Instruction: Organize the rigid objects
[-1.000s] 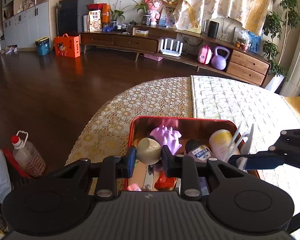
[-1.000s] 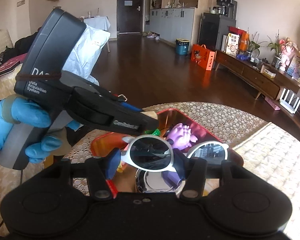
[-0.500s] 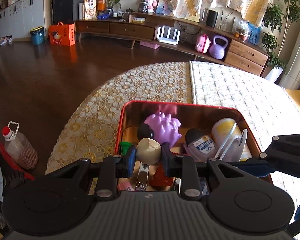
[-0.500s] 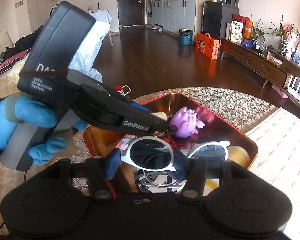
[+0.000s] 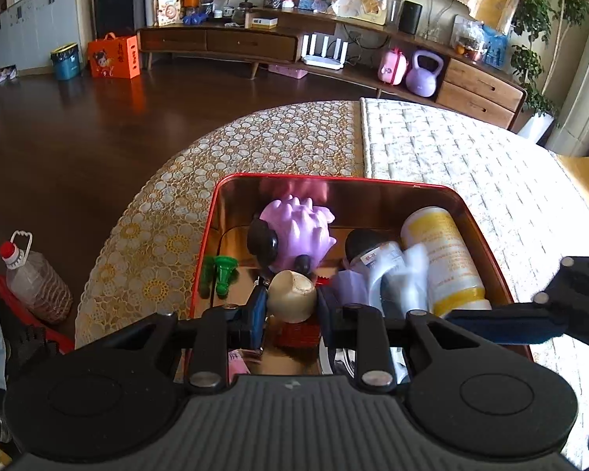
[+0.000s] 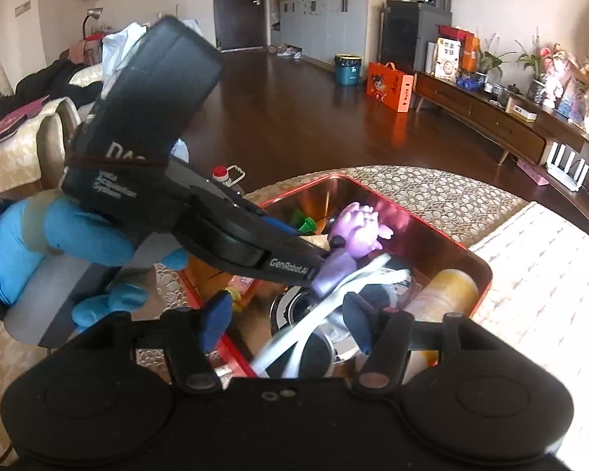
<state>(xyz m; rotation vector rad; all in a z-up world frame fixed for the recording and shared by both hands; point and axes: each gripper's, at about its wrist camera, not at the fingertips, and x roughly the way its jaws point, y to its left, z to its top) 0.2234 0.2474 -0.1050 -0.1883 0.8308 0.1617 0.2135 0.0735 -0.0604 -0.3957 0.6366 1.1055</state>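
Observation:
A red tin point(image 5: 373, 182) with a coppery inside holds a purple spiky toy point(image 5: 298, 231), a green piece point(image 5: 224, 271), a yellow-and-white bottle point(image 5: 447, 259) and a dark-capped small bottle point(image 5: 363, 245). My left gripper point(image 5: 291, 308) hangs low over the tin's near end, shut on a beige ball point(image 5: 288, 292). My right gripper point(image 6: 286, 322) is over the tin's right side and its jaws are opening. White sunglasses point(image 6: 322, 306) lie tilted and blurred between them, loose from the pads. A blue-gloved hand point(image 6: 59, 243) carries the left gripper.
The tin stands on a gold lace tablecloth point(image 5: 157, 235) beside a white quilted mat point(image 5: 471, 165). A round metal lid point(image 6: 290, 306) lies in the tin. A plastic bottle point(image 5: 35, 278) stands on the dark floor to the left. A long wooden sideboard point(image 5: 255, 43) lines the far wall.
The right jaws have spread and the sunglasses have slipped out of their grip, tipping down into the tin. The left gripper has sunk closer to the tin with the ball.

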